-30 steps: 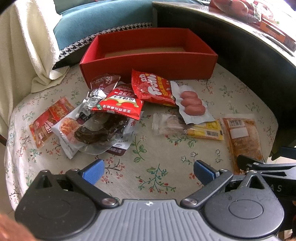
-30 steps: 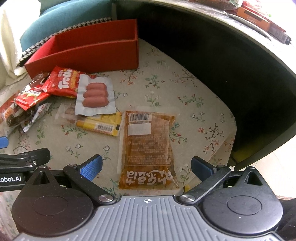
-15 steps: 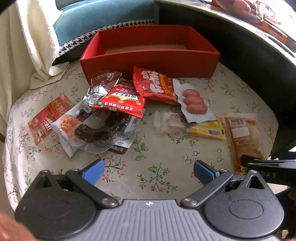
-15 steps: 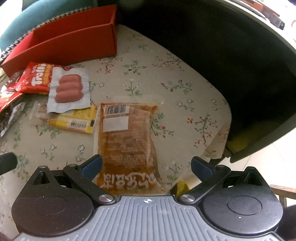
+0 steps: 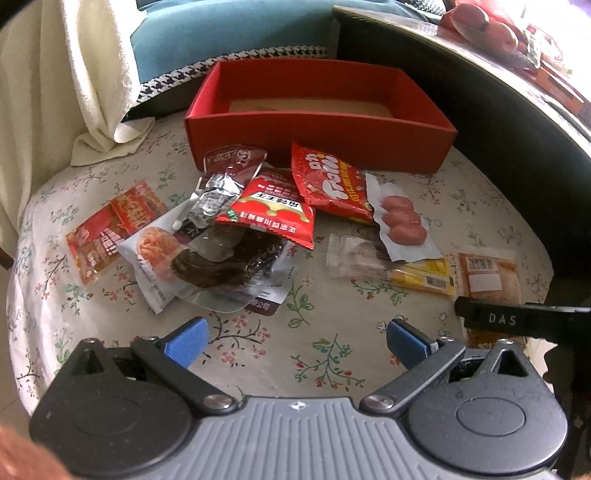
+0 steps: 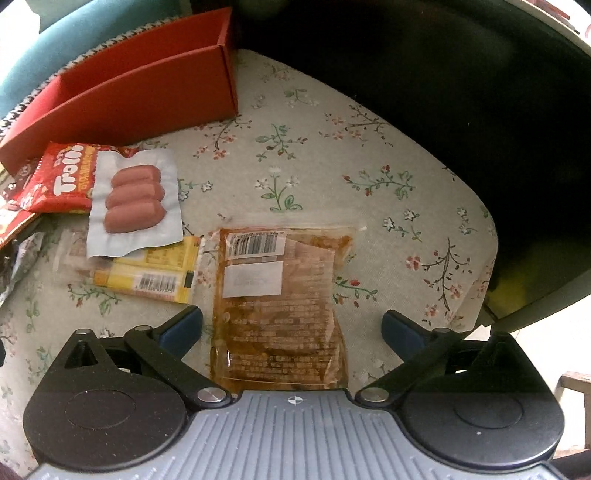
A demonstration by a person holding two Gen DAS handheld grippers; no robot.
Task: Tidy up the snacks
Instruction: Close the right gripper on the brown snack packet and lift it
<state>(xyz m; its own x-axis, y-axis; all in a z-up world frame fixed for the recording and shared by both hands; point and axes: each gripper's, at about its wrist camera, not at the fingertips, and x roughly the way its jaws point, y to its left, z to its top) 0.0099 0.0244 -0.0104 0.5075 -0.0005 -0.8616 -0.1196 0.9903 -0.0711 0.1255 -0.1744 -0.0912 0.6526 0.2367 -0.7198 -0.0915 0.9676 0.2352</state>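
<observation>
An empty red box [image 5: 317, 118] stands at the back of the flowered cloth; its corner [image 6: 147, 99] shows in the right wrist view. Several snack packs lie before it: a red Trolli bag [image 5: 328, 184], a sausage pack [image 5: 402, 221], a yellow-ended pack [image 5: 406, 273] and a dark heap [image 5: 218, 258] on the left. A brown sauce pouch [image 6: 280, 306] lies flat, and my right gripper [image 6: 291, 332] stands open just above it, fingers either side. My left gripper [image 5: 295, 339] is open over bare cloth, short of the heap.
A dark round table edge [image 6: 443, 92] curves along the right, close to the pouch. A cream towel [image 5: 85, 81] and teal cushion [image 5: 221, 33] sit behind the box. The right gripper's black finger [image 5: 517, 317] reaches into the left wrist view.
My right gripper has come down and forward over the brown pouch, which now lies between its fingers. My left gripper has drifted a little; the snacks have not moved.
</observation>
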